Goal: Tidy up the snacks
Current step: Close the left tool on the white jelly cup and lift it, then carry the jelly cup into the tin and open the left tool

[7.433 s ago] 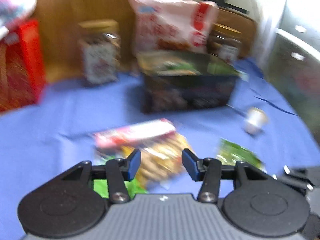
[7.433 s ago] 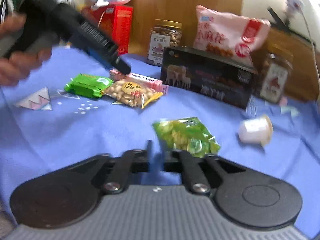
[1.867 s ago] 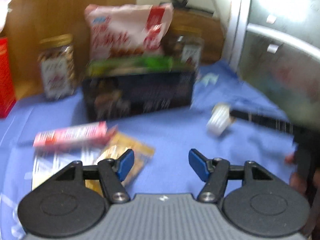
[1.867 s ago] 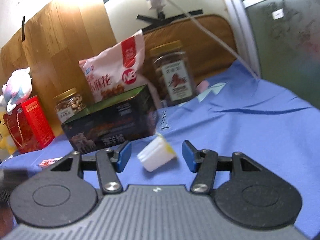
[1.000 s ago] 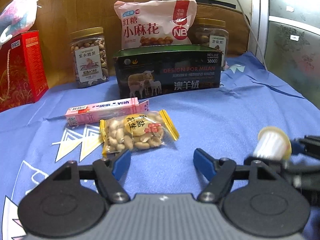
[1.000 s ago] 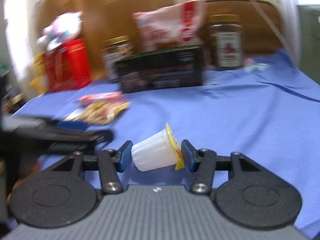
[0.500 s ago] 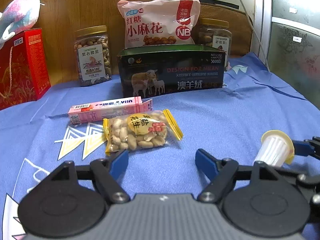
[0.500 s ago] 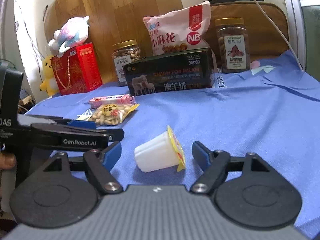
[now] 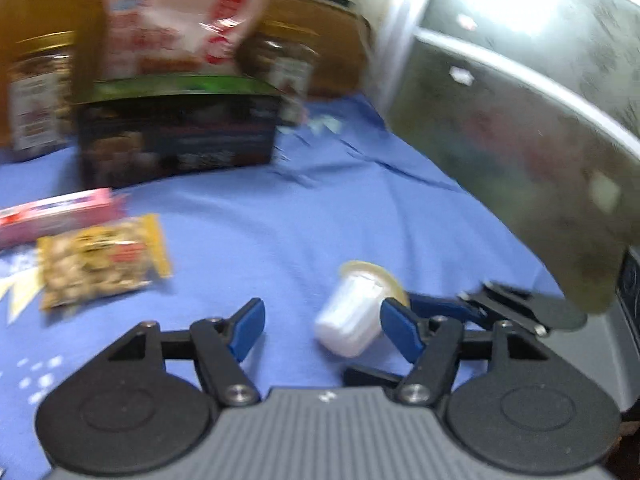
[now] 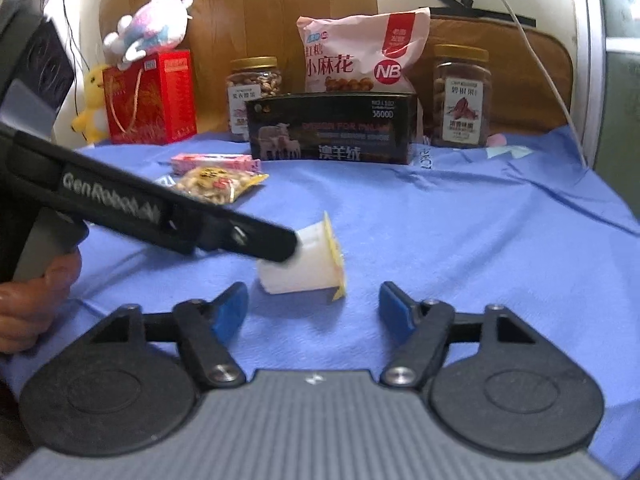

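A small white jelly cup (image 10: 304, 266) with a yellow lid lies on its side on the blue cloth (image 10: 460, 216). My right gripper (image 10: 314, 310) is open, with the cup just ahead of its jaws. My left gripper (image 9: 322, 326) is open too; the cup (image 9: 354, 318) lies between its fingers, close to the right one. In the right wrist view the left gripper's finger (image 10: 240, 236) reaches in from the left and overlaps the cup. A peanut bag (image 10: 218, 182) and a pink bar box (image 10: 214, 160) lie further left.
At the back stand a black box (image 10: 330, 130), a pink snack bag (image 10: 360, 54), two nut jars (image 10: 254, 92) (image 10: 460, 96), a red gift bag (image 10: 154, 98) and plush toys (image 10: 150, 30). A grey cabinet (image 9: 540, 132) stands to the right.
My right gripper has opened wider and let go of the cup, which now lies on the cloth. My left gripper has swung right and closed in around the cup.
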